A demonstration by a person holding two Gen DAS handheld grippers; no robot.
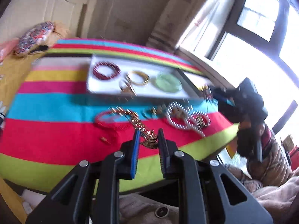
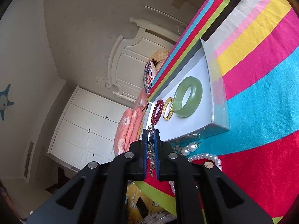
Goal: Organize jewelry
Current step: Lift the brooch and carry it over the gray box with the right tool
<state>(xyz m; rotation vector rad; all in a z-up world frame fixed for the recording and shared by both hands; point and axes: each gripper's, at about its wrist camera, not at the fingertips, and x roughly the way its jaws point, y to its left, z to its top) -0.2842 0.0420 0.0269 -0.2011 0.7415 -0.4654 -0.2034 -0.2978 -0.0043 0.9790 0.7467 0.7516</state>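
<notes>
A shallow white rectangular tray [image 1: 93,85] lies on the striped cloth. Inside it, side by side, lie a dark red beaded bracelet [image 1: 106,70], a thin gold metal bangle [image 1: 138,78] and a thick pale green jade bangle [image 2: 188,96], all flat. Just before the tray's near edge lie a white pearl necklace [image 2: 203,157] and a red cord loop [image 1: 110,118]. A gold chain [image 1: 147,136] hangs lifted off the cloth, and a silver chain [image 2: 151,149] is raised near the tray's corner.
</notes>
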